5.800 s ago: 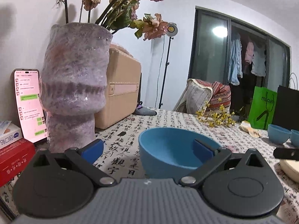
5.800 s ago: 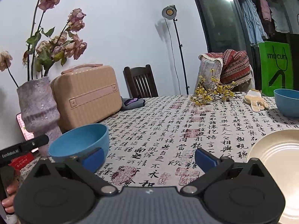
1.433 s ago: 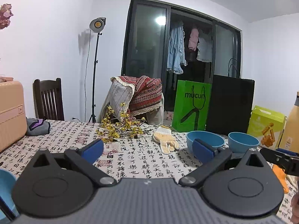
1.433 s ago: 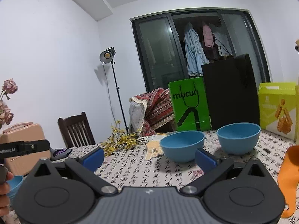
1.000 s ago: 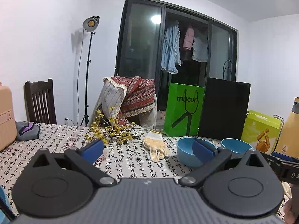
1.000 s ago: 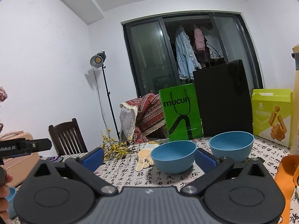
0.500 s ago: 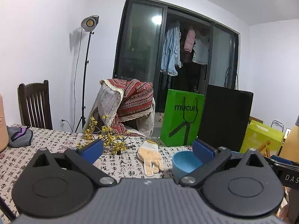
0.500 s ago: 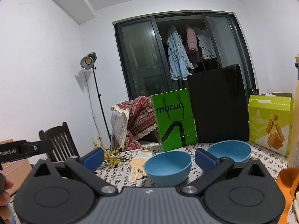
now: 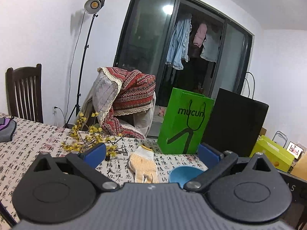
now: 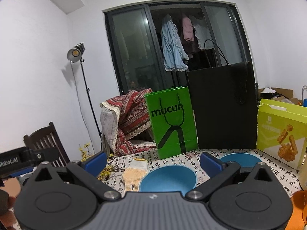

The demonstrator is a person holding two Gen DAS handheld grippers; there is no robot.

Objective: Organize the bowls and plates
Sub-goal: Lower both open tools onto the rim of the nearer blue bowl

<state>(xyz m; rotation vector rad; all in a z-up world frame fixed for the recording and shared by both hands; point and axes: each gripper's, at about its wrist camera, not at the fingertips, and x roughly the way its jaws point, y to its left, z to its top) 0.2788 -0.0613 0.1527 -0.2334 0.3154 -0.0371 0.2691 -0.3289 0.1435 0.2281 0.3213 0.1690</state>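
Note:
Two blue bowls stand on the calligraphy-print tablecloth near the far right edge. In the right wrist view the nearer bowl [image 10: 168, 178] sits low between the fingers of my right gripper [image 10: 153, 163], which is open and empty. The second bowl [image 10: 239, 159] shows partly behind the right fingertip. In the left wrist view my left gripper [image 9: 151, 154] is also open and empty. One blue bowl [image 9: 184, 174] peeks out just inside its right finger, half hidden by the gripper body. The left gripper's body [image 10: 19, 159] appears at the left edge of the right wrist view.
A knit glove [image 10: 132, 174] lies left of the nearer bowl, beside yellow flower sprigs [image 9: 86, 140]. Behind the bowls stand a green bag [image 10: 170, 120], a black bag [image 10: 222, 105] and a yellow box [image 10: 282, 130]. An orange object [image 10: 299, 199] sits at the lower right.
Both grippers have swung right, away from the vase and the left blue bowl, and closed in on the two bowls, which now sit lower and larger in view. Both stay open.

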